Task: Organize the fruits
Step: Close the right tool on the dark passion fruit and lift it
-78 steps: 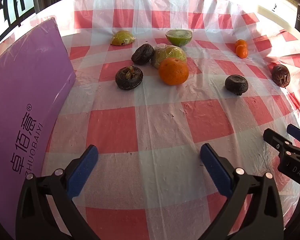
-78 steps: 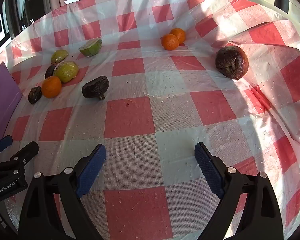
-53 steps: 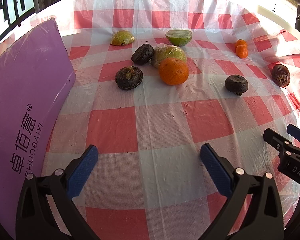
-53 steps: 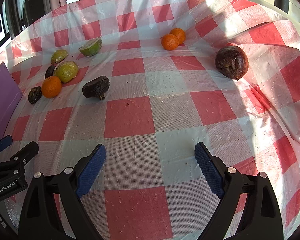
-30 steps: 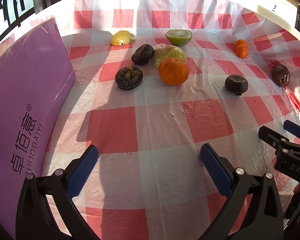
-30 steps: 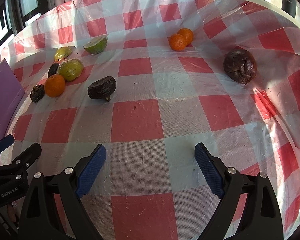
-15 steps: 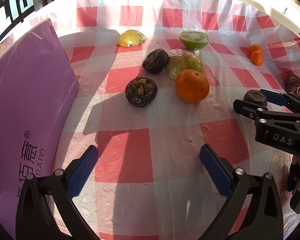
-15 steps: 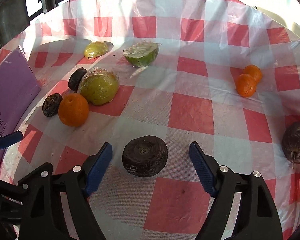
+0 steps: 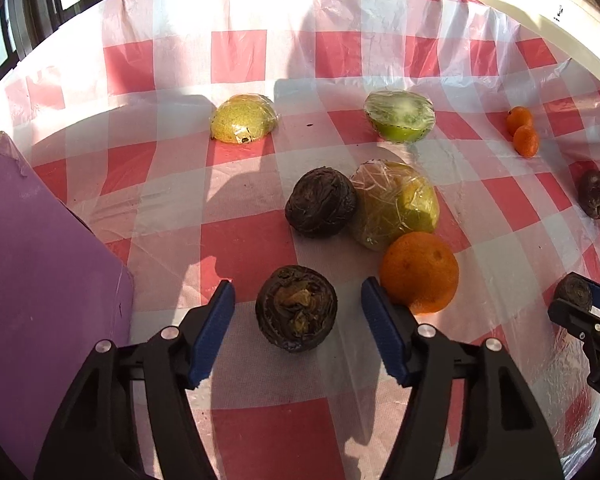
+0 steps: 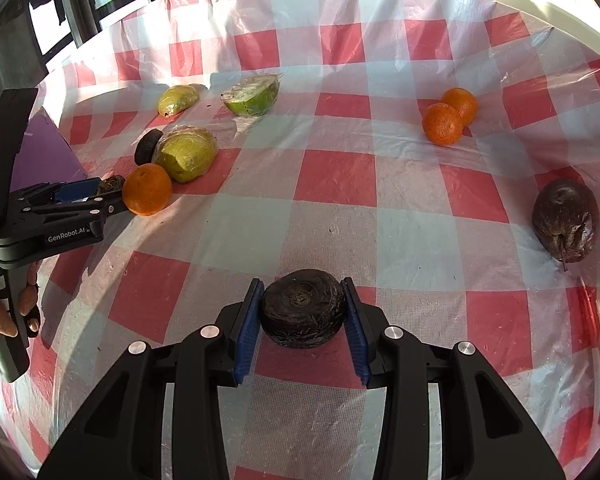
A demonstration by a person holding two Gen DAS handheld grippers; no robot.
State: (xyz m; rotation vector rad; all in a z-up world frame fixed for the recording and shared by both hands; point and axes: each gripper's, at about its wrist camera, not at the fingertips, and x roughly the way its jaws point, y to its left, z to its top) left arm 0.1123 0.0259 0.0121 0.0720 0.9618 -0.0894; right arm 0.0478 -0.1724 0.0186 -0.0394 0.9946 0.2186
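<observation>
My right gripper (image 10: 303, 320) is shut on a dark wrinkled fruit (image 10: 302, 312) that rests on the checked cloth; it also shows in the left wrist view (image 9: 575, 292). My left gripper (image 9: 296, 312) is open, its blue pads on either side of another dark wrinkled fruit (image 9: 296, 314) without touching it. An orange (image 9: 419, 272) lies right beside the right pad. Behind are a third dark fruit (image 9: 320, 207), a wrapped green-yellow fruit (image 9: 396, 208), a wrapped yellow half (image 9: 244, 124) and a wrapped green half (image 9: 400, 116).
A purple board (image 9: 40, 300) stands at the left of the red-and-white checked cloth (image 10: 340, 184). Two small oranges (image 10: 450, 120) lie at the far right. A large dark wrinkled fruit (image 10: 565, 220) lies at the right edge. The left gripper shows in the right wrist view (image 10: 80, 200).
Both grippers have moved forward to the fruits. My right gripper has closed on the dark fruit. My left gripper now straddles the near dark fruit, still open.
</observation>
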